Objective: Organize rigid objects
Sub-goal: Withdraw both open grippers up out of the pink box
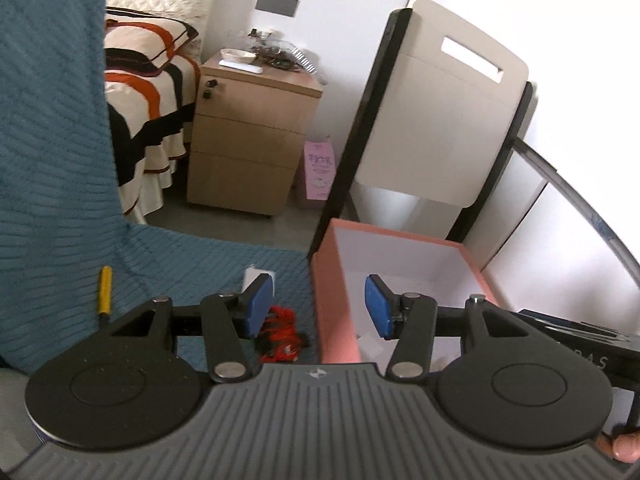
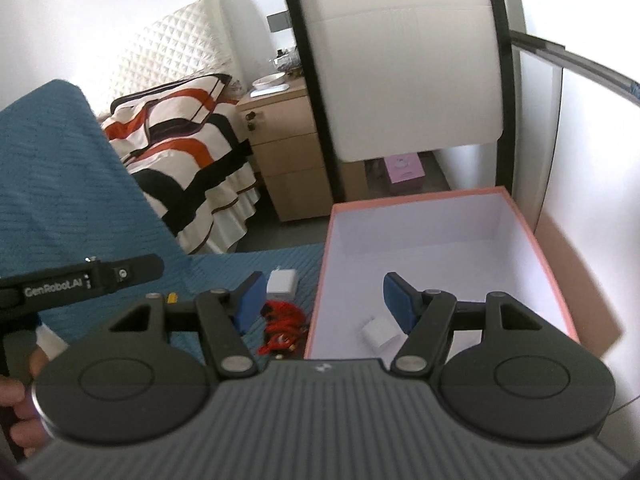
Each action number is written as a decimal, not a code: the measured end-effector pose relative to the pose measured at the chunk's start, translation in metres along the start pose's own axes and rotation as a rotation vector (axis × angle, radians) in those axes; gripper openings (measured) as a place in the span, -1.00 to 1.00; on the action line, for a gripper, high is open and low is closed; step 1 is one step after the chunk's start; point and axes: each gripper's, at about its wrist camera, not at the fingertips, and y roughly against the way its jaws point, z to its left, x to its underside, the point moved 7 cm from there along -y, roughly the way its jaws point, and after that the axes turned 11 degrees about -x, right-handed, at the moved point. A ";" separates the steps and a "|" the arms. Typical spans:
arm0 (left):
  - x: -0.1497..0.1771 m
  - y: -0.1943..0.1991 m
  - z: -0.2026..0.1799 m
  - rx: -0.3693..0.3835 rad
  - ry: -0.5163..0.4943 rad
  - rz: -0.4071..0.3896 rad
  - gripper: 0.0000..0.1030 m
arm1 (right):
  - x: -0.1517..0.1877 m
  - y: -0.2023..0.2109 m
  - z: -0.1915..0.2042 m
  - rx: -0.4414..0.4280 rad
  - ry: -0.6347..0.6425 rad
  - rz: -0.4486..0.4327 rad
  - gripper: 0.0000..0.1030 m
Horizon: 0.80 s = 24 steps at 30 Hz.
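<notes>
A pink box (image 1: 336,280) with a white inside stands on the blue cloth; it also shows in the right wrist view (image 2: 532,240). A small white cube (image 2: 379,334) lies inside it. On the cloth left of the box lie a red cord bundle (image 1: 280,334) (image 2: 282,330), a white charger block (image 1: 256,276) (image 2: 282,282) and a yellow-handled tool (image 1: 105,290). My left gripper (image 1: 318,306) is open and empty, astride the box's left wall. My right gripper (image 2: 324,304) is open and empty over the same wall.
A blue ribbed cloth (image 1: 52,200) covers the work surface. Behind the box stands a white chair with a black frame (image 1: 436,128). A wooden drawer cabinet (image 1: 248,140), a striped bed (image 1: 144,92) and a pink carton (image 1: 318,172) stand on the floor beyond.
</notes>
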 end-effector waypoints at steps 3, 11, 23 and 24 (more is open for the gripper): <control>0.010 0.003 0.014 -0.011 0.002 0.007 0.11 | 0.013 -0.001 0.014 0.000 0.014 0.013 0.30; 0.034 0.012 0.043 -0.012 0.000 0.022 0.11 | 0.047 -0.001 0.045 -0.008 0.012 0.034 0.30; 0.080 0.010 0.081 -0.012 0.021 0.077 0.11 | 0.096 -0.003 0.076 0.003 0.013 0.058 0.30; 0.083 0.009 0.084 -0.013 0.024 0.080 0.11 | 0.101 -0.005 0.078 0.005 0.015 0.066 0.30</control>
